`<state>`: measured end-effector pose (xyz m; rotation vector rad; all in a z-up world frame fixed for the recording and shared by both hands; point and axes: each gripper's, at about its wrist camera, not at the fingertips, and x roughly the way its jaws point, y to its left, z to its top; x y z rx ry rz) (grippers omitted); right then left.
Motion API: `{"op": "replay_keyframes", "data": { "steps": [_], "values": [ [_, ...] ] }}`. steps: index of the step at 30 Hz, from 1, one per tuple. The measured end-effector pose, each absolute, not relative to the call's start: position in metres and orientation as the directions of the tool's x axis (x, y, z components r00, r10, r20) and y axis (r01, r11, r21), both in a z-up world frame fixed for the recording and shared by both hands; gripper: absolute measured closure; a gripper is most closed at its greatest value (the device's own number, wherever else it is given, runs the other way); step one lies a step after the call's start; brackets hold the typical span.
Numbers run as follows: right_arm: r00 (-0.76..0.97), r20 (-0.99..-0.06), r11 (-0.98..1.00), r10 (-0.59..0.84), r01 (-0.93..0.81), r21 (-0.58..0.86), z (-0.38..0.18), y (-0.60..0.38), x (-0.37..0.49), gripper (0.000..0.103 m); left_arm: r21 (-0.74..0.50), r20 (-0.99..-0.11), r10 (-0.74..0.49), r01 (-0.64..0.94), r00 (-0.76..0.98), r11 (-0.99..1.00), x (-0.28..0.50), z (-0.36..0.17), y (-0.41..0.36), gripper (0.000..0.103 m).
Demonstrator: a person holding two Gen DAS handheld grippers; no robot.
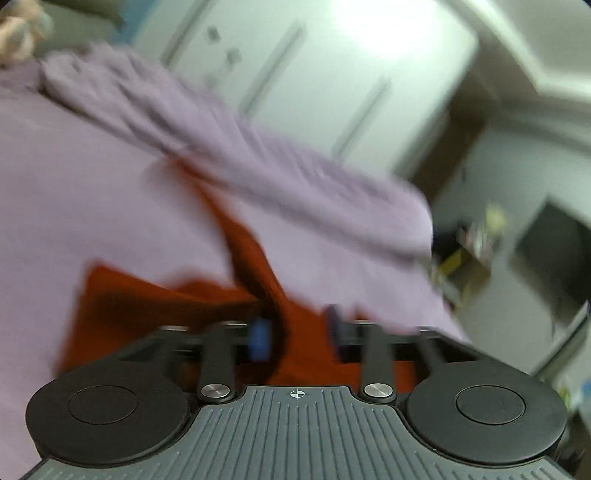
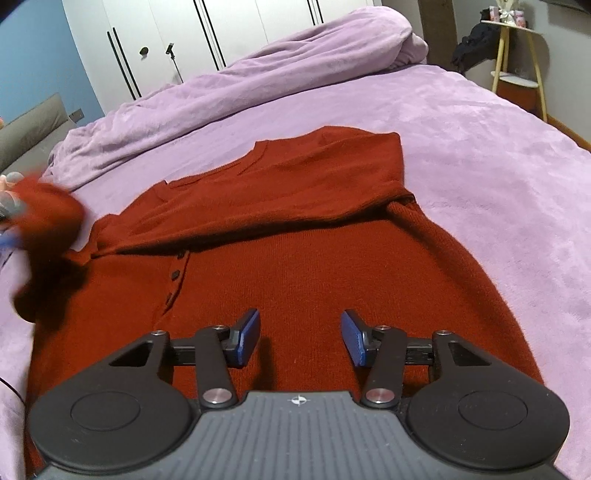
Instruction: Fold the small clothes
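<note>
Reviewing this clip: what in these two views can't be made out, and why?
- Left wrist view: motion blur hides whether the left hand-held gripper grips the red sweater.
- Right wrist view: the sweater's lifted left sleeve is smeared and cut by the frame's left edge; what holds it is unclear.
- Right wrist view: the sweater's near hem is hidden behind the right hand-held gripper body.
- Shelf items, top right, are too small.

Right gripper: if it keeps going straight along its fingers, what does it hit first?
Most likely the red sweater: the right gripper points down at its body, jaws open with nothing between them. Depth is unclear.
</note>
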<state>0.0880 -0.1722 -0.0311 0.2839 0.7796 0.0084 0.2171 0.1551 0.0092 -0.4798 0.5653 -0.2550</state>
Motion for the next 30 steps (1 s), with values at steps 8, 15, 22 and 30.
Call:
{"op": "replay_keyframes", "data": {
  "steps": [8,15,22,30],
  "values": [
    [0.663,-0.654,0.899,0.364,-0.066,0.433,-0.024,-0.155,0.135,0.054,-0.474,-0.641,-0.300,-0.057,0.706,0.879,0.215,-0.057,0.133,0.052],
    [0.626,-0.614,0.839,0.480,-0.125,0.529,-0.025,-0.122,0.209,0.039,-0.487,-0.670,-0.237,-0.176,0.703,0.855,0.197,-0.071,0.167,0.049],
    [0.583,-0.672,0.877,0.457,-0.166,0.452,-0.038,-0.090,0.226,0.085,-0.488,-0.665,-0.232,-0.177,0.710,0.855,0.194,-0.075,0.172,0.049],
    [0.787,-0.518,0.934,0.334,-0.200,0.297,0.020,-0.121,0.215,0.100,-0.403,-0.674,-0.178,-0.155,0.717,0.902,0.195,-0.058,0.166,0.048]
  ]
}}
